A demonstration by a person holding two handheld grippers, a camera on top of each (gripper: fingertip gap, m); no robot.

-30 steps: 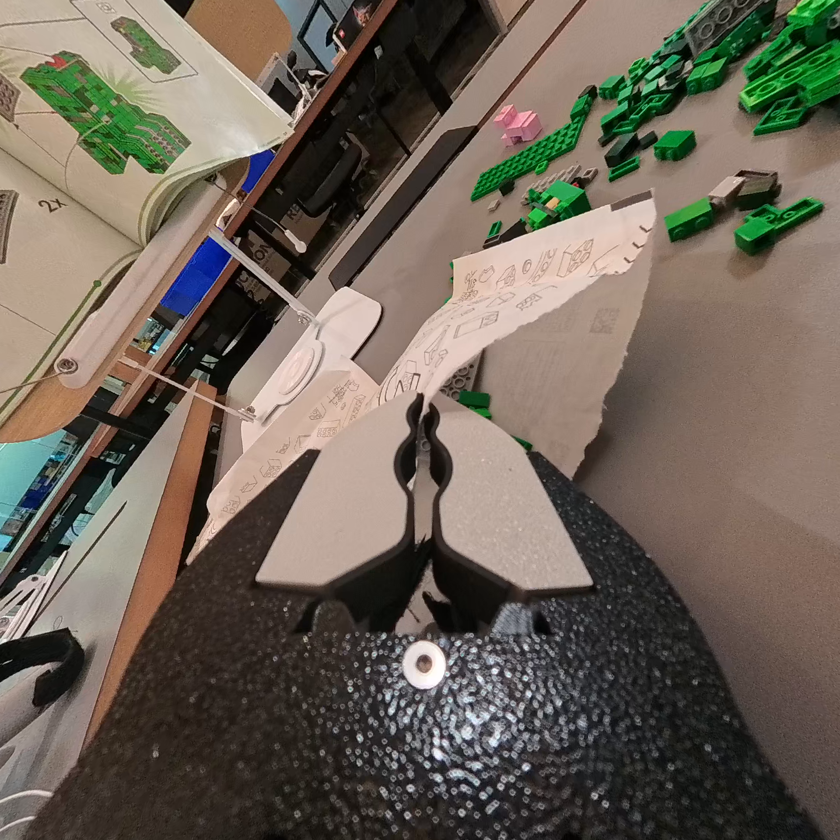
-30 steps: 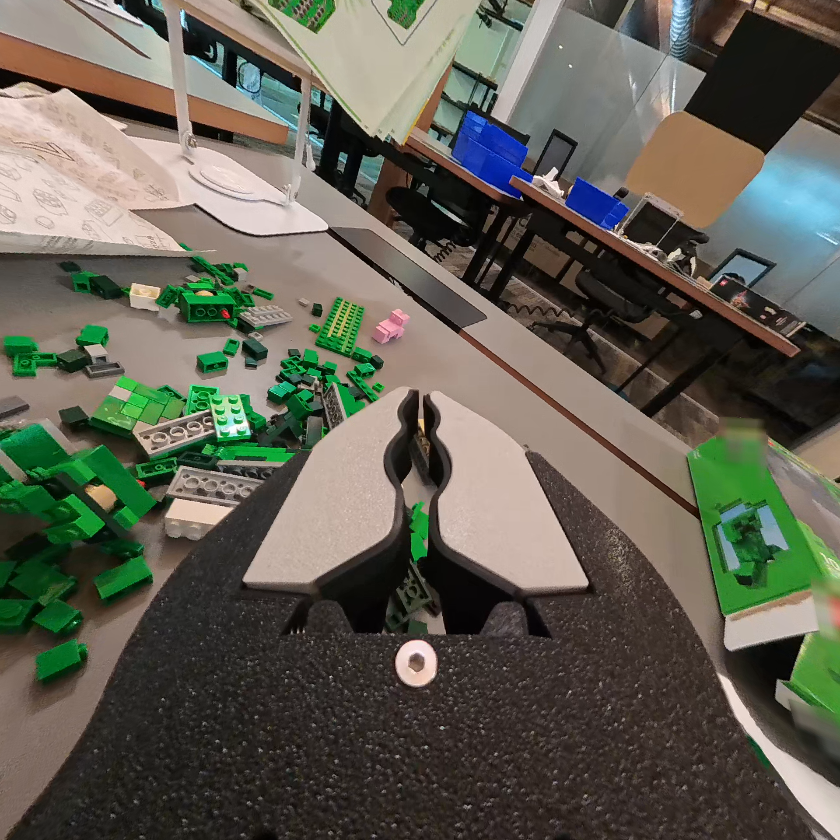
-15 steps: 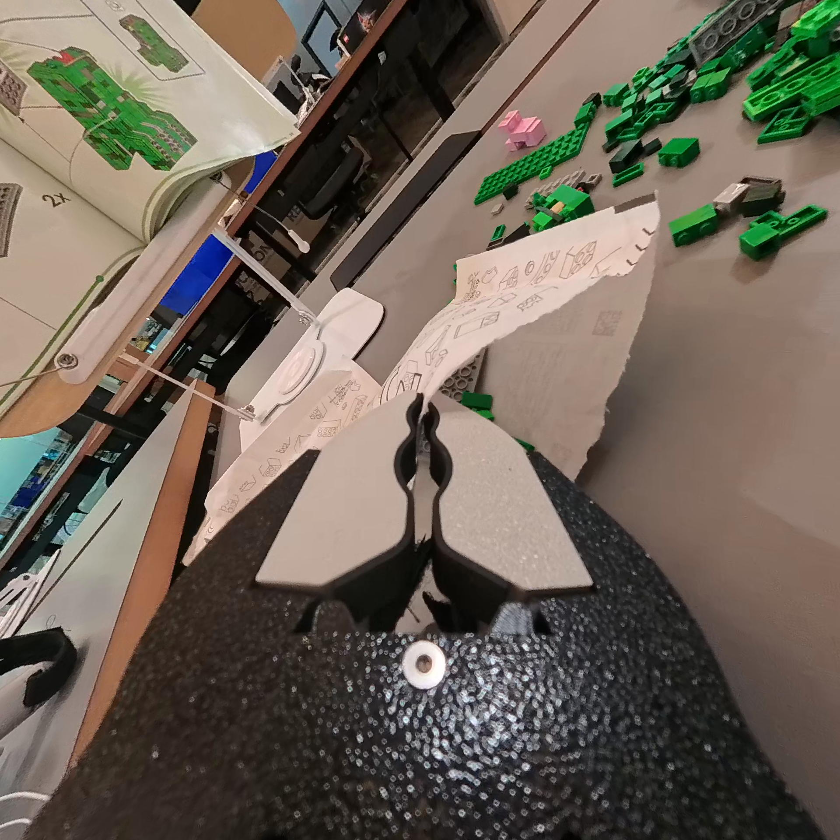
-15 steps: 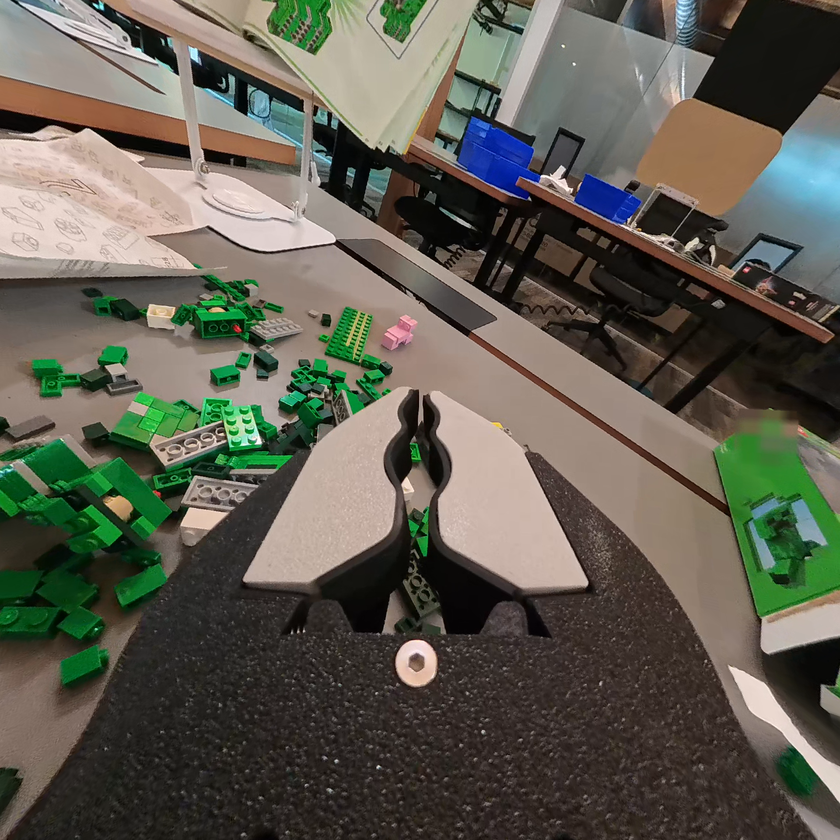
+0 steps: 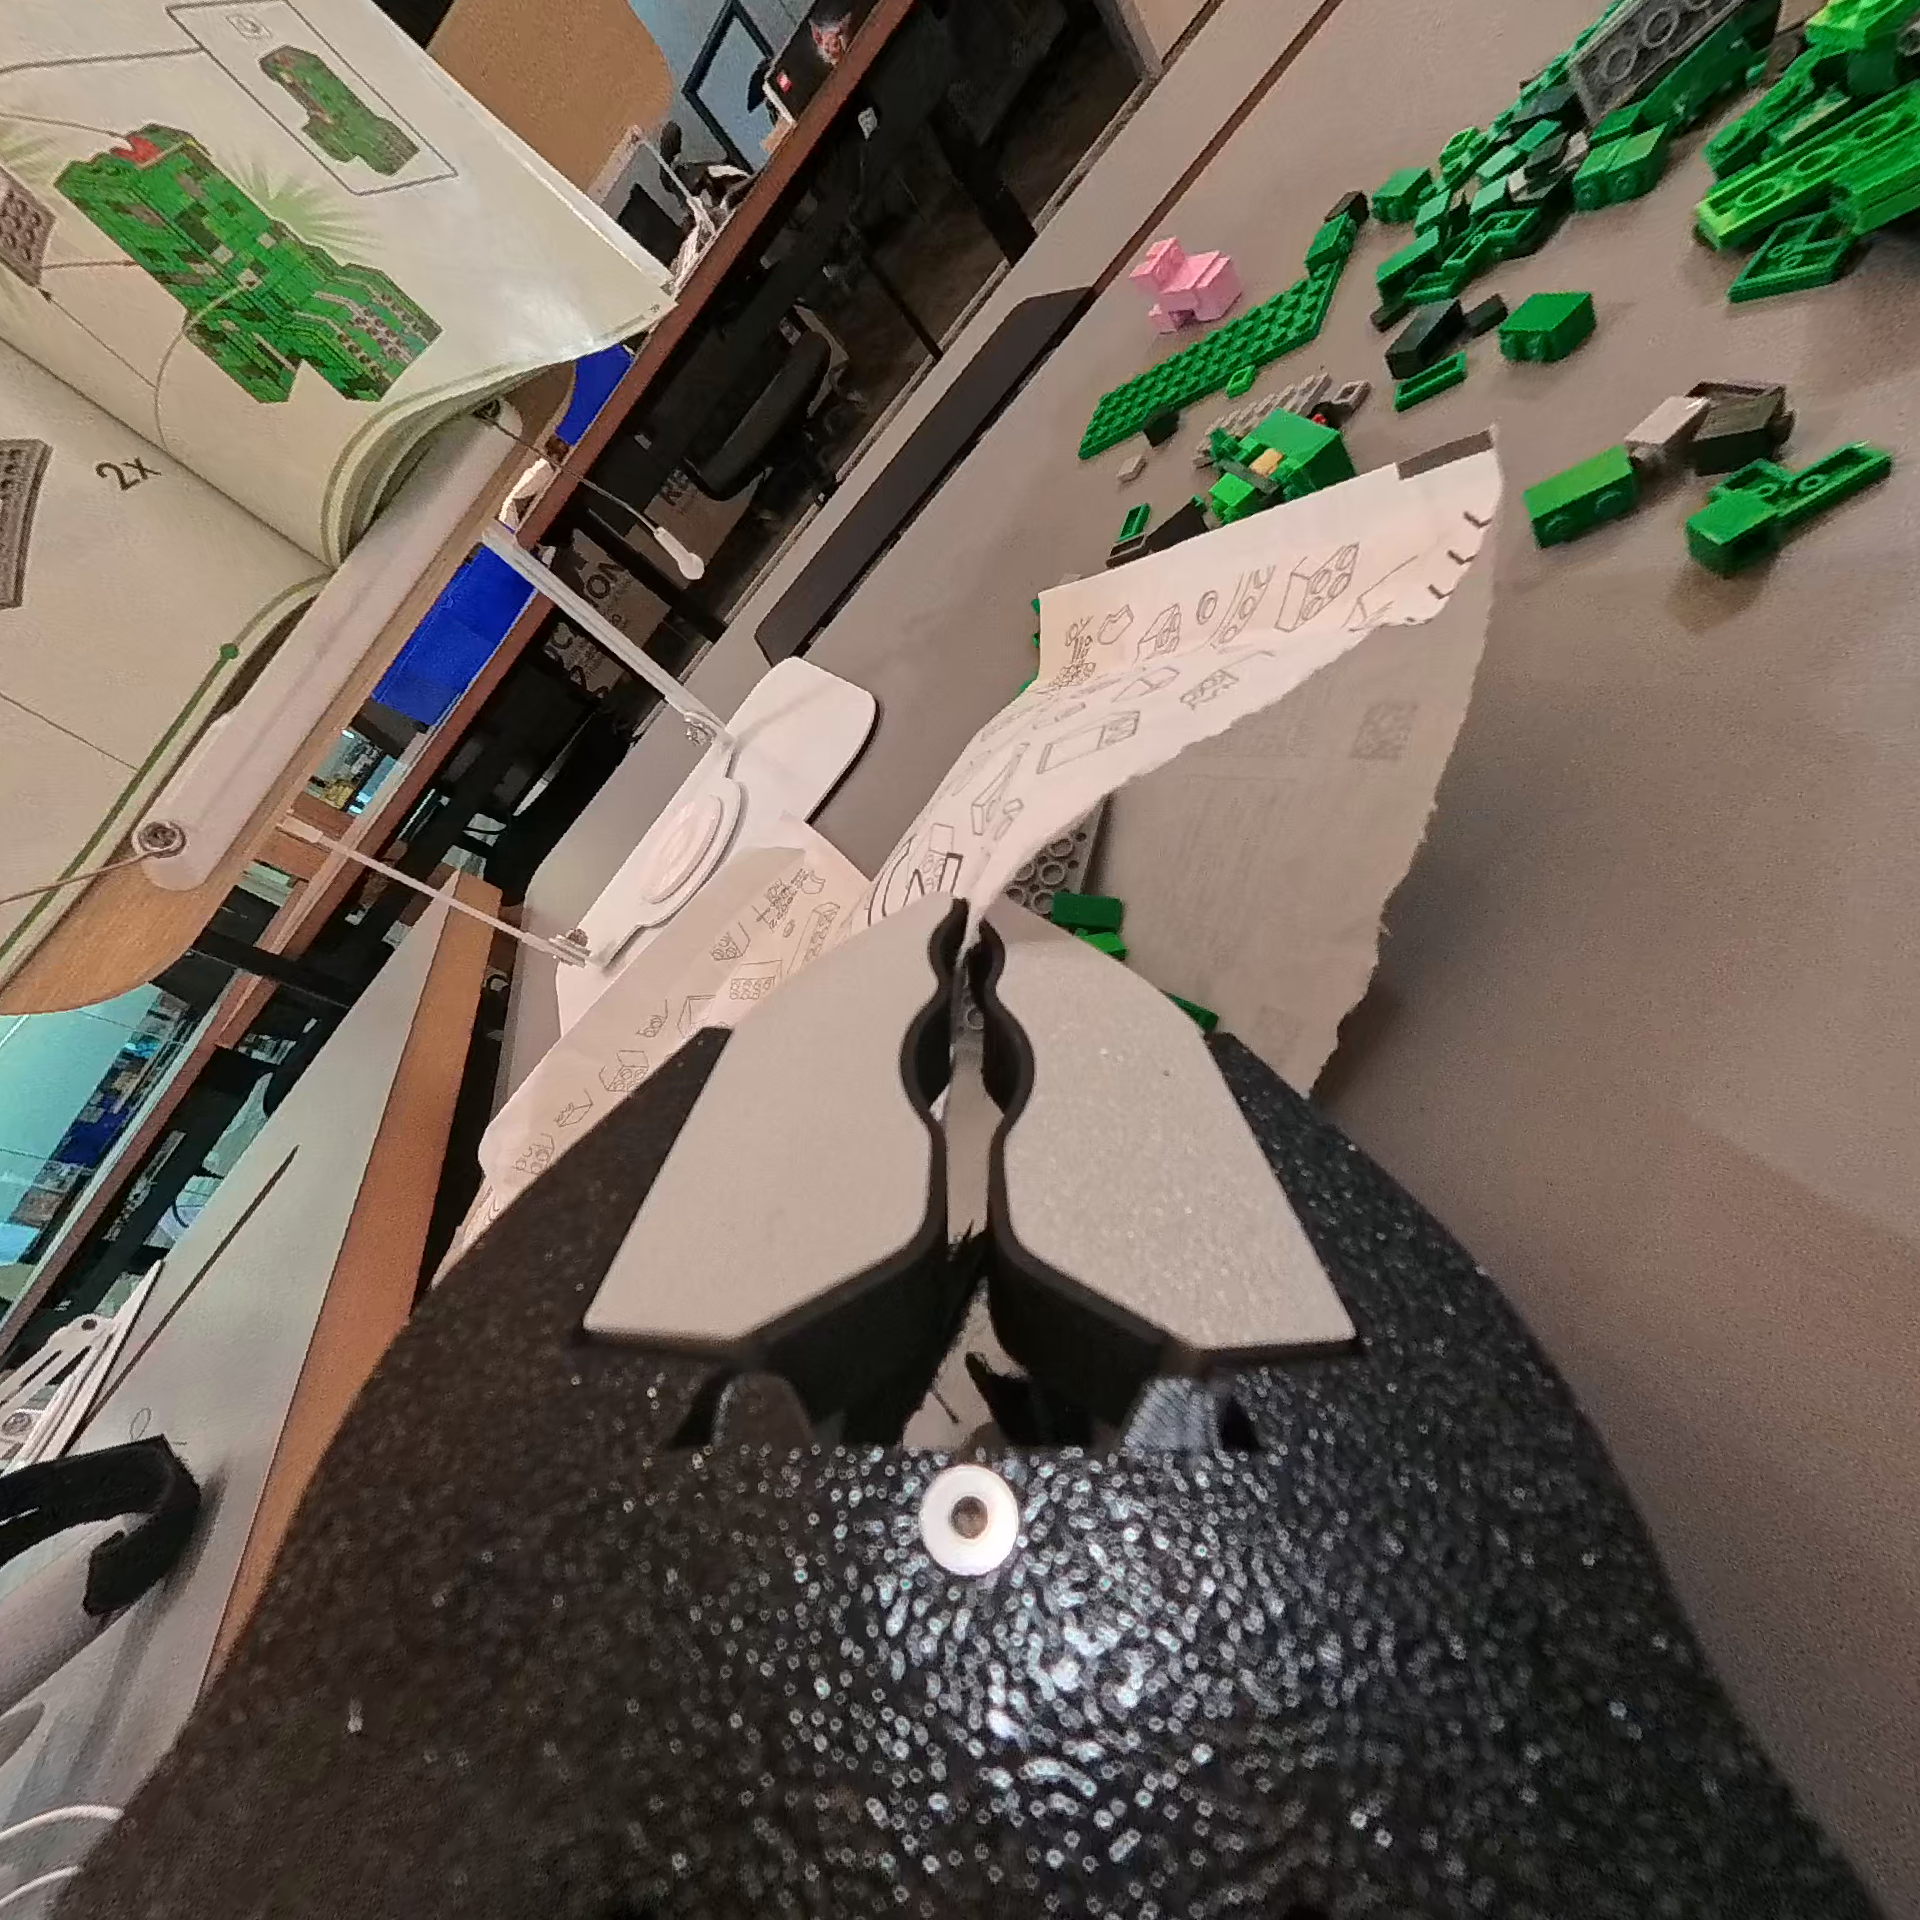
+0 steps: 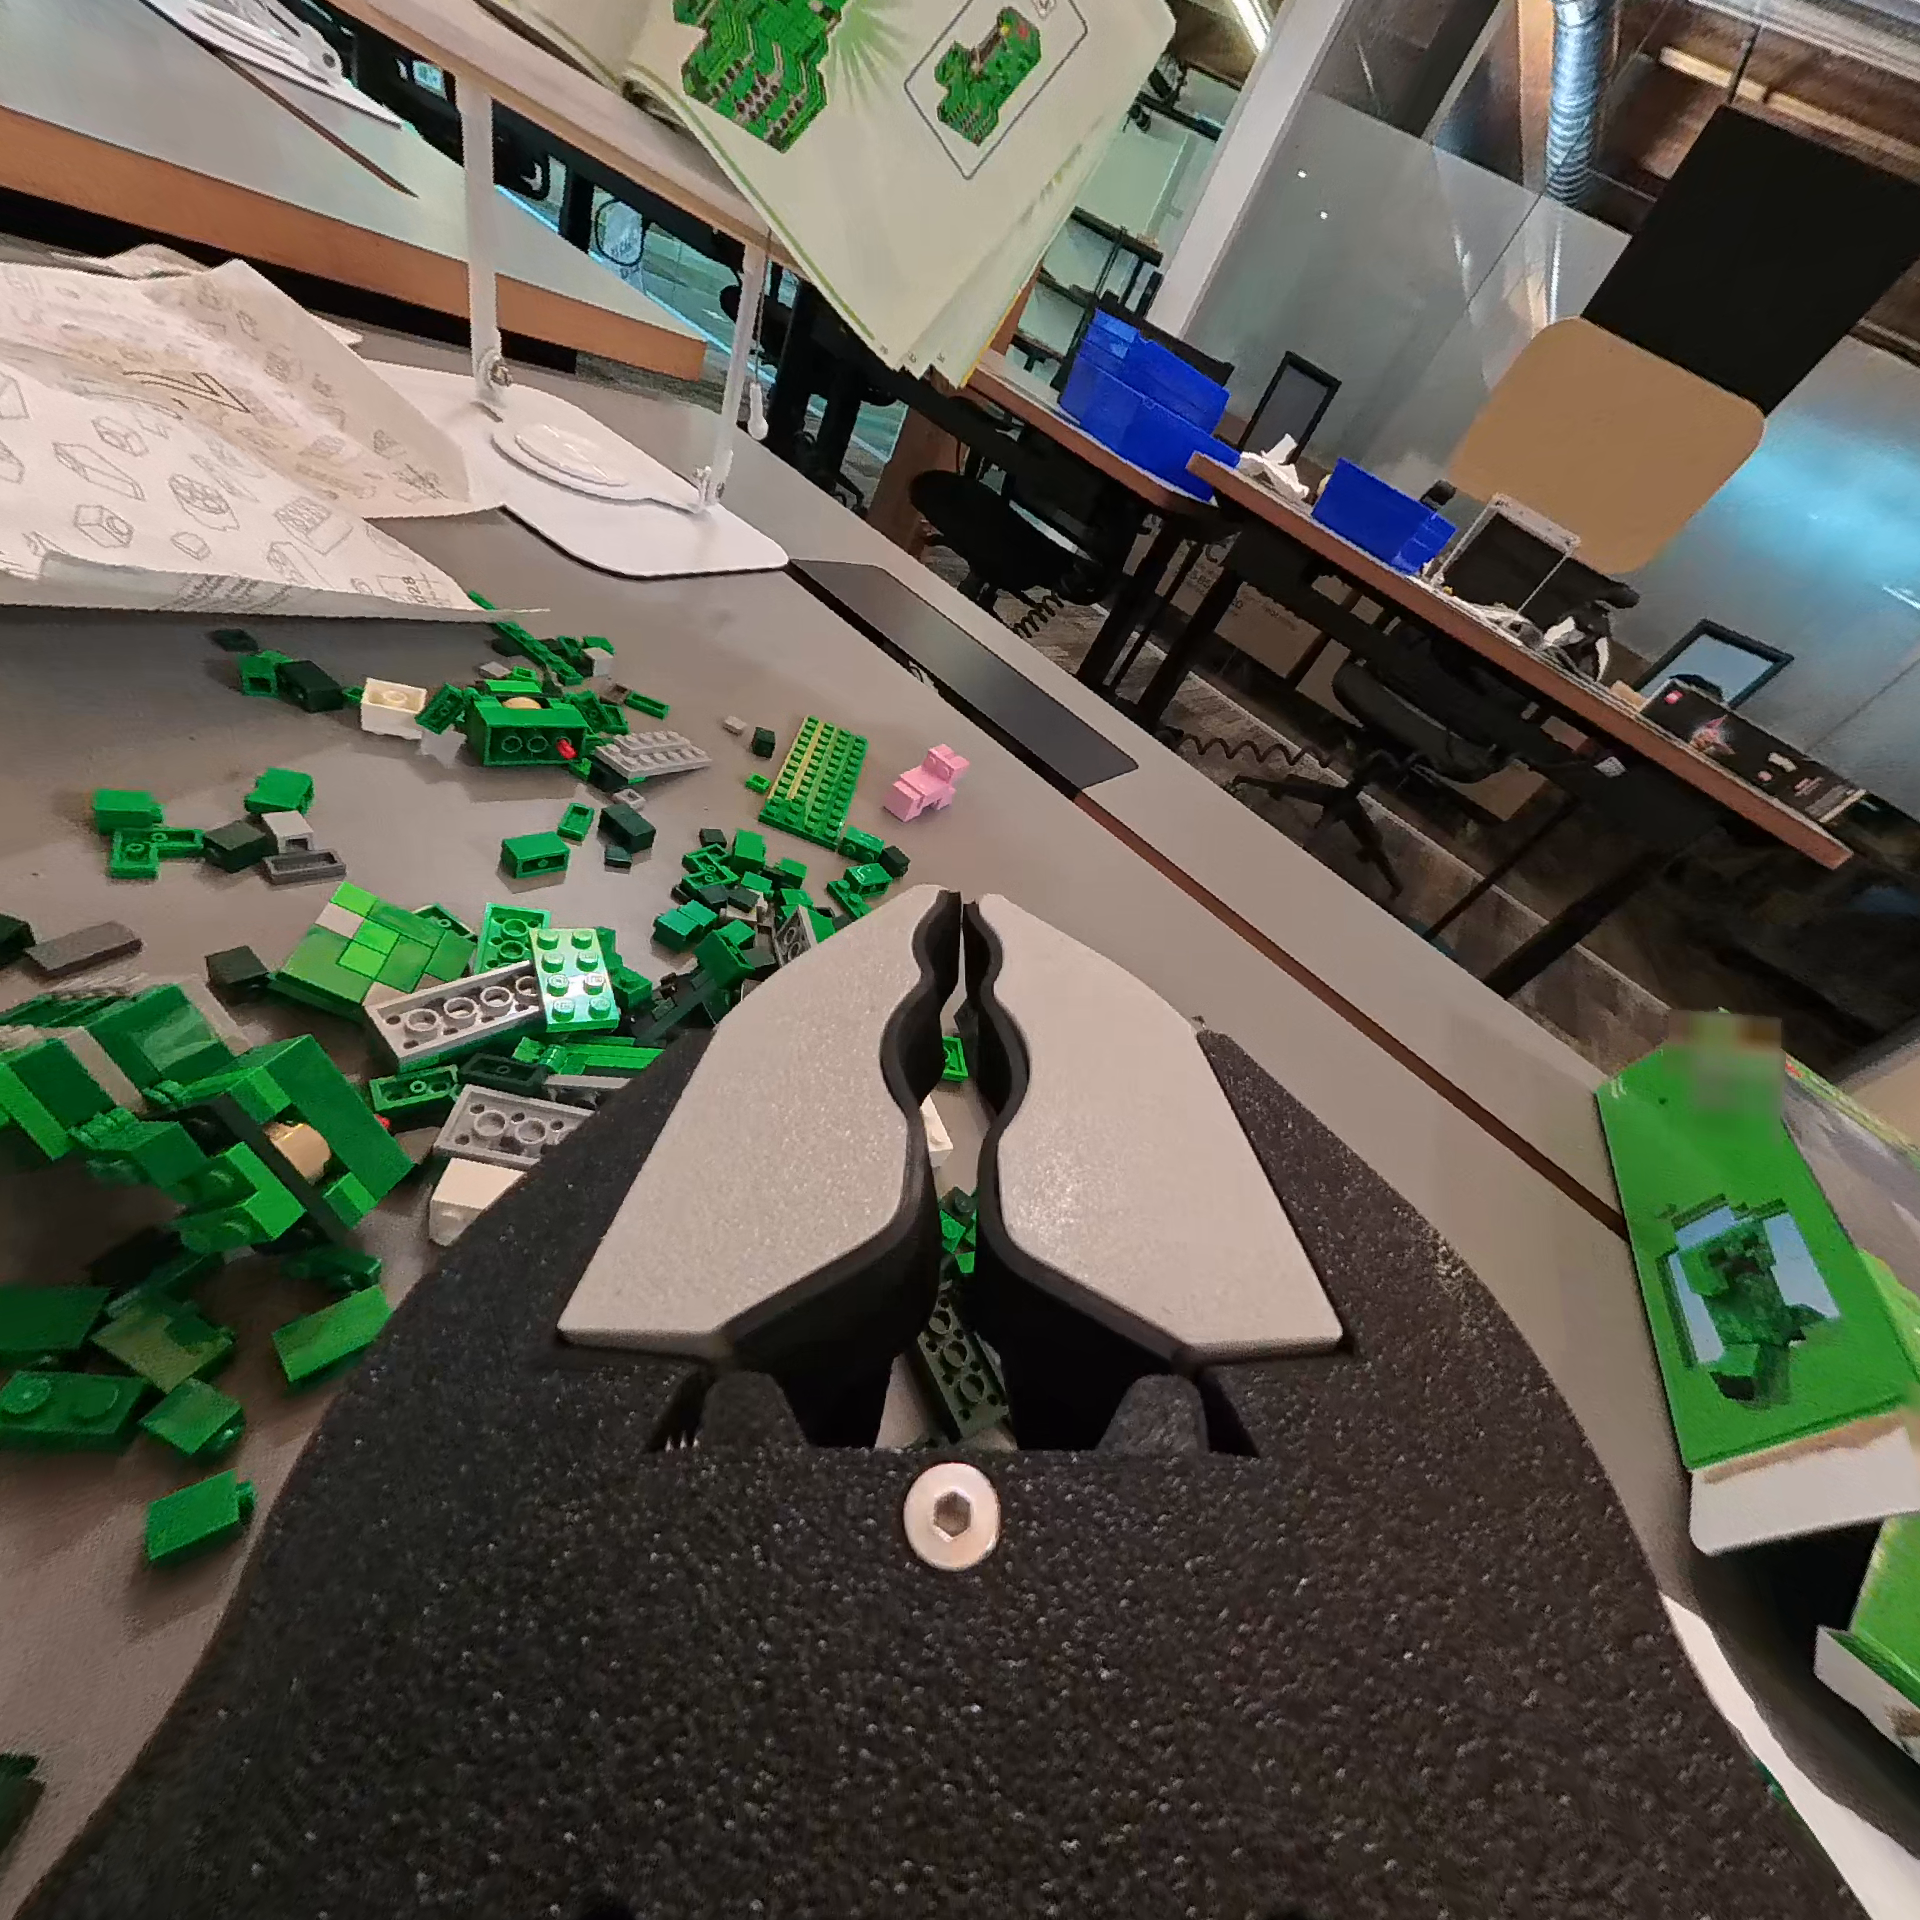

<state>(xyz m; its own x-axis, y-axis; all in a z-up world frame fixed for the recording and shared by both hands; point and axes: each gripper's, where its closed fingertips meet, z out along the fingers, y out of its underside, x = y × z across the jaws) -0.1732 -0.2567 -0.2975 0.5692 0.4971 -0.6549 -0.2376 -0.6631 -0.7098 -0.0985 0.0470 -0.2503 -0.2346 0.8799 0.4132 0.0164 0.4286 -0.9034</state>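
Observation:
My left gripper (image 5: 966, 920) is shut on the edge of a torn white paper bag (image 5: 1195, 665) printed with brick outlines, and holds that edge up off the grey table (image 5: 1662, 935). A grey plate (image 5: 1049, 862) and small green bricks lie under the lifted paper. My right gripper (image 6: 961, 909) is shut with nothing seen between its tips, and it hangs over the near right edge of a pile of green and grey bricks (image 6: 468, 987). The same bag lies at the far left in the right wrist view (image 6: 156, 468).
An open instruction booklet (image 6: 883, 125) sits on a white stand (image 6: 623, 499) at the back of the table. A pink pig figure (image 6: 928, 784) and a green studded plate (image 6: 816, 779) lie behind the pile. A green box (image 6: 1745, 1247) lies at the right. About 30 cm separates my left fingertips from my right. To the pink pig figure (image 6: 928, 784): right tips about 25 cm, left tips about 30 cm. Seen from the left wrist view (image 5: 1191, 271) as well.
The right gripper has drifted slightly, so the bricks sit a little lower in its view and more of the booklet shows. The left gripper still holds the bag and has hardly moved.

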